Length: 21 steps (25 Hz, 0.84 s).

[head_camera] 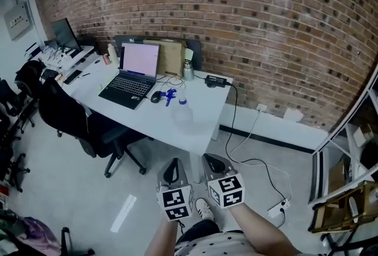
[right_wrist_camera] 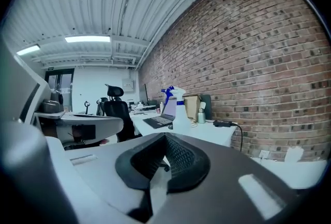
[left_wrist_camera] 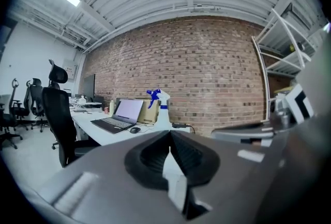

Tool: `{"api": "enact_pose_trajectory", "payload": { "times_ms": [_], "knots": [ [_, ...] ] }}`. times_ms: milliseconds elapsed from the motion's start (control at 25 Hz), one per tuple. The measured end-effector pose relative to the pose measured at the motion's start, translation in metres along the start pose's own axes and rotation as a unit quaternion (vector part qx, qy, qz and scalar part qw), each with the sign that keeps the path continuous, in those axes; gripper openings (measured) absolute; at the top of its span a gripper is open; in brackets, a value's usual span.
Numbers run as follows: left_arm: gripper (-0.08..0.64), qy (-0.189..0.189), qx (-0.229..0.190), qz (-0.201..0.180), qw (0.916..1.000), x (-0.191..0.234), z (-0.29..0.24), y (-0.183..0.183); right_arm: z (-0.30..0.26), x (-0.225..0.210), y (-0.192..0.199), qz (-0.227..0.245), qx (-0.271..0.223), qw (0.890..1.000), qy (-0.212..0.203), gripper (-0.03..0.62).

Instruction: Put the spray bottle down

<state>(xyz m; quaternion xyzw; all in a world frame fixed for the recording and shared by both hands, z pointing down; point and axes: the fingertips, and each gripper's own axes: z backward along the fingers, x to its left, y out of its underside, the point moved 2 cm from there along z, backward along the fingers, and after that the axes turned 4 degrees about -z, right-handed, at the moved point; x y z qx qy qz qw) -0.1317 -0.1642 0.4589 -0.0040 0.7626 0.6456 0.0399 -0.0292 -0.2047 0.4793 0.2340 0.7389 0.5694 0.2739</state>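
The spray bottle (head_camera: 181, 100), clear with a blue trigger head, stands upright on the white desk (head_camera: 204, 125), just right of a laptop. In the left gripper view the spray bottle (left_wrist_camera: 162, 108) stands far ahead, and in the right gripper view the spray bottle (right_wrist_camera: 180, 112) is likewise well beyond the jaws. My left gripper (head_camera: 172, 172) and right gripper (head_camera: 215, 164) hang side by side over the floor, well short of the desk. The left gripper (left_wrist_camera: 169, 148) is shut and empty. The right gripper (right_wrist_camera: 164, 159) is shut too, with nothing in it.
An open laptop (head_camera: 133, 74), a black mouse (head_camera: 156, 96), a cardboard box (head_camera: 169, 57), a metal flask (head_camera: 188, 70) and a power brick (head_camera: 215, 80) share the desk. A black office chair (head_camera: 80, 122) stands at its left. Cables and a power strip (head_camera: 277, 208) lie on the floor; a shelf rack (head_camera: 348, 190) stands at right.
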Motion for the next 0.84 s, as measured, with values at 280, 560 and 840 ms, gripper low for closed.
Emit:
{"api": "enact_pose_trajectory", "payload": {
  "times_ms": [280, 560, 840],
  "knots": [
    [0.008, 0.011, -0.012, -0.007, 0.9998, -0.009, 0.02, -0.005, 0.026, 0.011, -0.009, 0.008, -0.016, 1.0, 0.001, -0.003],
    [0.006, 0.02, -0.009, -0.012, 0.9997, -0.017, 0.028, -0.004, 0.042, 0.017, -0.007, 0.008, -0.02, 1.0, 0.002, -0.003],
    [0.006, 0.027, -0.004, -0.019, 0.9995, -0.018, 0.034, -0.004, 0.05, 0.022, -0.006, 0.001, -0.019, 1.0, 0.008, -0.003]
  ]
}}
